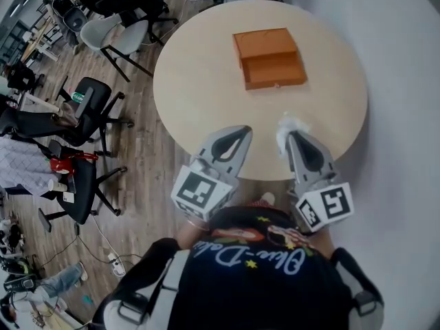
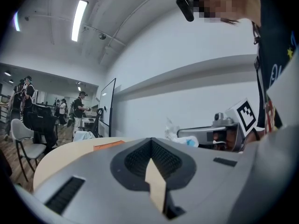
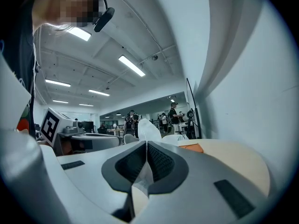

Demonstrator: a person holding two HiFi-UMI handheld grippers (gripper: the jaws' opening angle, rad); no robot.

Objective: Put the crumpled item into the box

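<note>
White crumpled item (image 1: pixel 289 123) sits pinched in the right tongs (image 1: pixel 291 135), the left tongs (image 1: pixel 242 132) clenched empty, the box (image 1: pixel 269 58) well apart.

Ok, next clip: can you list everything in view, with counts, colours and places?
table: one, round, beige, middle of the head view
box: one, orange, on the table's far half
crumpled item: one, white, at the table's near edge, held by the right gripper
chairs: several, black and grey, on the wooden floor left of the table
people: a few, dark clothes, far across the room
left gripper: one, grey, fingers together, empty, over the table's near edge
right gripper: one, grey, fingers shut on the crumpled item
</note>
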